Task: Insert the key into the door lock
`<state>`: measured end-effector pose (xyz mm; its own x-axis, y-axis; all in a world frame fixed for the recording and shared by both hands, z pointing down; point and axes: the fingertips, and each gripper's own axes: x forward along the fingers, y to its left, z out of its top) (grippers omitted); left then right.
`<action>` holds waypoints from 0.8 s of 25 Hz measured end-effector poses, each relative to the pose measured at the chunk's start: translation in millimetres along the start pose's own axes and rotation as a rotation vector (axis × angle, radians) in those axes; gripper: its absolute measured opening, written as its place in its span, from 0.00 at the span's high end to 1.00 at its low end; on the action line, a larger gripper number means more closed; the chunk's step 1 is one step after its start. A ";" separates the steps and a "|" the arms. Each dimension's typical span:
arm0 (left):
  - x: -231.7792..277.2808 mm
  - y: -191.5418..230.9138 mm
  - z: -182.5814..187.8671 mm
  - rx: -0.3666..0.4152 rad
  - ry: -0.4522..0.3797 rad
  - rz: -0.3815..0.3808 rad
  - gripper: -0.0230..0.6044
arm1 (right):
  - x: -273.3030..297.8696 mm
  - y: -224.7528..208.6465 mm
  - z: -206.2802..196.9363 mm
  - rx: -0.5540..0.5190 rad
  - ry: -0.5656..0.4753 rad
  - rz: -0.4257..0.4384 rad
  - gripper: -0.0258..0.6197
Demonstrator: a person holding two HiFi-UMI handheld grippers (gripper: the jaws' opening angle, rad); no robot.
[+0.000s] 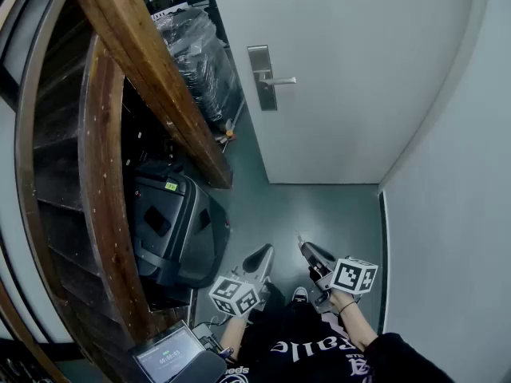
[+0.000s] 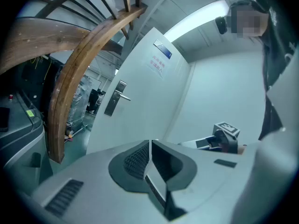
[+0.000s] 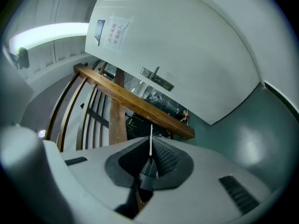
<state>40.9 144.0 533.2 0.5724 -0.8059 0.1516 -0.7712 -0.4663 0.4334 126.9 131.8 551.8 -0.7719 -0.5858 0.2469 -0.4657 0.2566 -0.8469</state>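
Note:
A white door stands ahead with a metal lock plate and lever handle; the lock plate and handle show in the left gripper view, and the handle in the right gripper view. My right gripper is shut on a thin key that sticks out edge-on past the pads. In the head view the right gripper is low, well short of the door. My left gripper is shut with nothing in it; it hangs beside the right one.
A curved wooden stair rail runs along the left. Under it sit a dark machine and plastic-wrapped goods. A white wall closes in the right side. A small screen is by my left hip.

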 end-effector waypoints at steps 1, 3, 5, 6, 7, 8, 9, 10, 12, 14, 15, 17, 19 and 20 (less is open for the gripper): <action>5.6 6.2 4.5 -0.007 -0.006 0.005 0.95 | 5.1 -3.5 5.8 -0.005 0.000 -0.002 0.91; 17.2 19.2 14.0 -0.012 -0.016 0.017 0.95 | 17.0 -8.0 18.9 -0.009 -0.004 0.001 0.91; 30.1 33.4 23.3 0.001 -0.017 0.024 0.96 | 32.0 -8.8 34.8 -0.005 -0.013 0.010 0.91; 37.3 41.2 27.5 0.009 -0.016 0.025 0.96 | 40.4 -8.6 43.6 -0.001 -0.020 0.014 0.91; 45.2 49.4 31.7 0.014 -0.013 0.023 0.95 | 49.4 -8.9 53.0 0.001 -0.028 0.015 0.91; 53.9 58.2 36.0 0.015 -0.010 0.020 0.96 | 58.6 -9.8 62.9 0.002 -0.038 0.014 0.91; 63.0 67.2 40.8 0.015 -0.007 0.016 0.96 | 68.2 -10.8 73.1 0.000 -0.047 0.013 0.91; 72.4 76.6 46.5 0.016 -0.005 0.010 0.96 | 78.0 -11.4 83.3 -0.002 -0.056 0.013 0.91; 91.4 96.9 61.7 0.028 -0.005 -0.006 0.96 | 99.6 -10.5 102.7 -0.006 -0.071 0.018 0.91; 109.0 118.3 81.0 0.050 -0.002 -0.028 0.95 | 123.0 -8.7 119.6 0.001 -0.085 0.019 0.91; 116.9 128.7 91.5 0.061 -0.001 -0.039 0.96 | 134.7 -8.1 127.6 0.008 -0.092 0.017 0.91; 131.2 150.1 111.6 0.073 -0.004 -0.054 0.96 | 158.4 -8.1 144.8 0.015 -0.112 0.009 0.91; 145.1 175.1 128.3 0.070 -0.008 -0.061 0.96 | 185.6 -8.7 164.8 0.015 -0.139 0.008 0.91; 151.8 188.0 135.0 0.068 -0.006 -0.063 0.96 | 200.5 -9.2 175.2 0.018 -0.154 0.011 0.91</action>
<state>-54.8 -115.3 517.7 0.6190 -0.7761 0.1202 -0.7508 -0.5398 0.3807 52.2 -122.7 526.6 -0.7008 -0.6943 0.1638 -0.4488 0.2507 -0.8577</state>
